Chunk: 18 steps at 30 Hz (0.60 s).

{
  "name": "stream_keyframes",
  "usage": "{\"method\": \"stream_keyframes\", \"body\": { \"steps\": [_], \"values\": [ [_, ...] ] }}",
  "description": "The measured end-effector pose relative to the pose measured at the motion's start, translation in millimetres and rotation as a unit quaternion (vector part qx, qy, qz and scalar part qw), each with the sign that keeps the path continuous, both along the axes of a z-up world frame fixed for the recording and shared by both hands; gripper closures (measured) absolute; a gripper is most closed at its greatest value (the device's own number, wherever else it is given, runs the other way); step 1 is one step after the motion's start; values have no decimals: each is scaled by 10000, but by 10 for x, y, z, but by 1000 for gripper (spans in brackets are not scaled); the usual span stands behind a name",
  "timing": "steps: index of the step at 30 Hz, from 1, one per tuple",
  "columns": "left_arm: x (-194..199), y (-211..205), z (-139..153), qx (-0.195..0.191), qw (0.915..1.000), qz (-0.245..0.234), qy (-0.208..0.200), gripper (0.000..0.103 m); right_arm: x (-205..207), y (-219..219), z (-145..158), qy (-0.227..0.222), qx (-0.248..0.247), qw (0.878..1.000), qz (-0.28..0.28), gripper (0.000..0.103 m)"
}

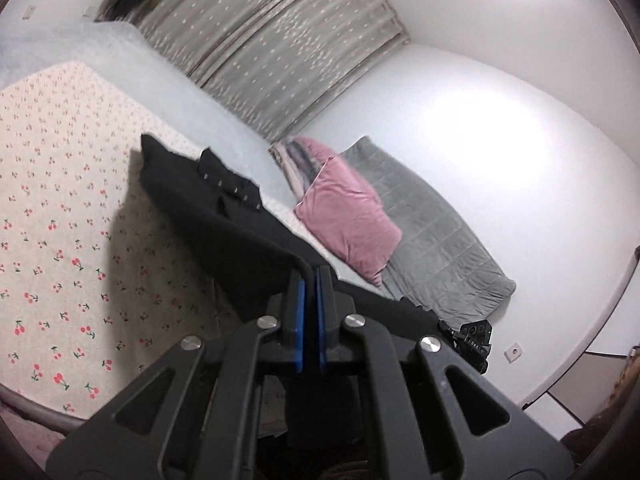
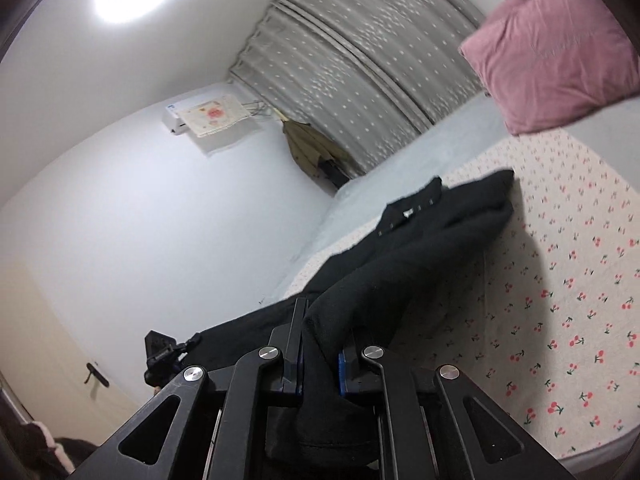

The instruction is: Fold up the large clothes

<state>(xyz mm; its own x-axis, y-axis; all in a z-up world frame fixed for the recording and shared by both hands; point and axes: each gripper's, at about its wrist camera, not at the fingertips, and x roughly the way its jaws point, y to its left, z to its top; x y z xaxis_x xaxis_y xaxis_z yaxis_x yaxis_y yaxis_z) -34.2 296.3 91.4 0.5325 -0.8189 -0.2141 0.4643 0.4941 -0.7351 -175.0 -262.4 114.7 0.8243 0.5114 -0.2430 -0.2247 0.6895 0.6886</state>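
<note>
A large black garment (image 1: 224,220) with small metal snaps lies across the cherry-print bed sheet (image 1: 60,208), its near edge lifted off the bed. My left gripper (image 1: 311,276) is shut on that edge, with the cloth pinched between the blue pads. In the right wrist view the same black garment (image 2: 432,236) stretches from the bed toward me. My right gripper (image 2: 320,320) is shut on a thick bunched fold of it. The other gripper (image 1: 472,340) shows at the lower right of the left wrist view.
A pink pillow (image 1: 348,216) and a grey quilted blanket (image 1: 432,232) lie at the head of the bed; the pillow also shows in the right wrist view (image 2: 552,52). Grey curtains (image 1: 280,52) hang behind the bed. A wall air conditioner (image 2: 200,118) and a door handle (image 2: 96,376) are at the left.
</note>
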Motion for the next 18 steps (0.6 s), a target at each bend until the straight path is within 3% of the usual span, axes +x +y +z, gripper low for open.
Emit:
{"method": "stream_keyframes", "body": {
  "steps": [3, 8, 18],
  "values": [
    [-120, 69, 20, -82, 9999, -12, -105, 98, -168, 57, 115, -84, -58, 9999, -40, 92],
    [16, 27, 50, 139, 9995, 162, -224, 98, -85, 19, 210, -79, -92, 9999, -120, 92],
    [1075, -36, 180, 630, 9930, 1000, 10, 98, 1021, -549, -33, 379, 278, 9929, -1096, 92]
  ]
}}
